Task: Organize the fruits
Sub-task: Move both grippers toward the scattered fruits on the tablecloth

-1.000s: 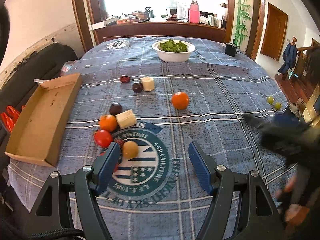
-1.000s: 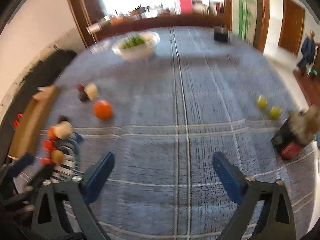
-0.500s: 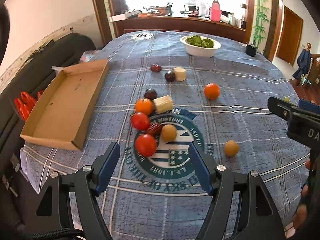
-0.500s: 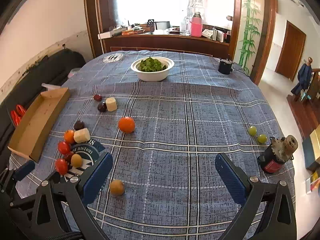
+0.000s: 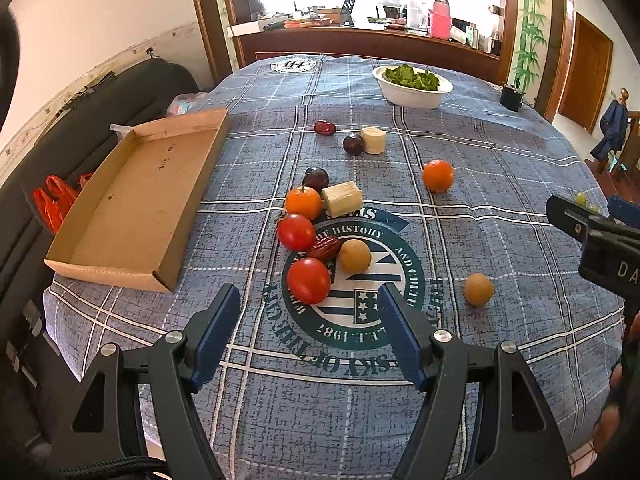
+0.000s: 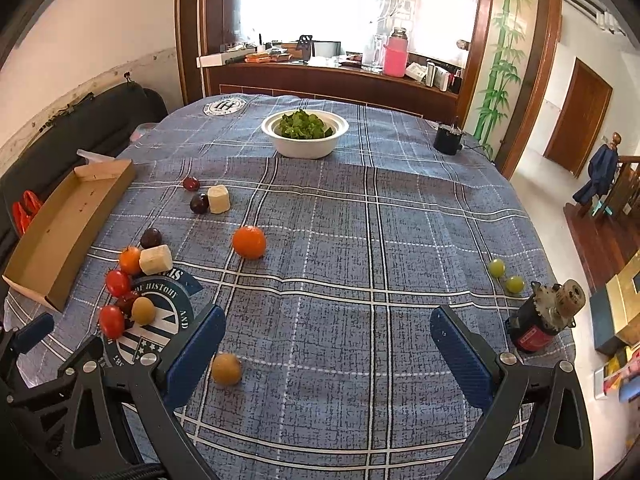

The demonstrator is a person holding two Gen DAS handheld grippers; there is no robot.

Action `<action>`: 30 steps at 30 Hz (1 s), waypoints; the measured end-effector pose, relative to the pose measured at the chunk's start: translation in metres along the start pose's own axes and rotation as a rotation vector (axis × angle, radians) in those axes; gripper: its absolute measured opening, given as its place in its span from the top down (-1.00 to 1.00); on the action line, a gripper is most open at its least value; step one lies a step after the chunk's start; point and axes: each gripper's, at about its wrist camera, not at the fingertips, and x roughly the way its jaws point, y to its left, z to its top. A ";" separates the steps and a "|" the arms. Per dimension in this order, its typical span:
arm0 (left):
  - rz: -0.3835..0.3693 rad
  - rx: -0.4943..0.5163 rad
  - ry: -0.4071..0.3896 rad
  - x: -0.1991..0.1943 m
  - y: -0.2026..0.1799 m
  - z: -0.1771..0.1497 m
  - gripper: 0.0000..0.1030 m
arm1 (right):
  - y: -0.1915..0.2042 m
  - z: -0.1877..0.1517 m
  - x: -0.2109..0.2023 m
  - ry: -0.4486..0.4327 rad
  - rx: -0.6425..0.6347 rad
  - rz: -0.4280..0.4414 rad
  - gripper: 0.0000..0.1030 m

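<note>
Plaid tablecloth (image 5: 500,152), cardboard tray (image 5: 132,196) lengthwise away, both tools gaping

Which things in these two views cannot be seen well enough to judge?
- Red object left of the box, left view: partly hidden behind the box wall, so I cannot tell what it is.
- Green grapes, left view: mostly hidden by the right gripper; clear in the right view.
- Items on the far counter, both views: too small and washed out by window glare.
- Date, right view: half hidden among tomatoes.
</note>
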 end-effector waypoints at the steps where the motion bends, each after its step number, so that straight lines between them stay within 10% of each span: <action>1: -0.003 -0.002 0.003 0.001 0.002 0.000 -0.37 | 0.000 -0.001 0.001 0.002 -0.002 0.001 -1.00; 30: -0.010 -0.060 0.057 0.017 0.041 -0.007 -0.38 | 0.042 -0.024 0.022 0.103 -0.091 0.227 -0.90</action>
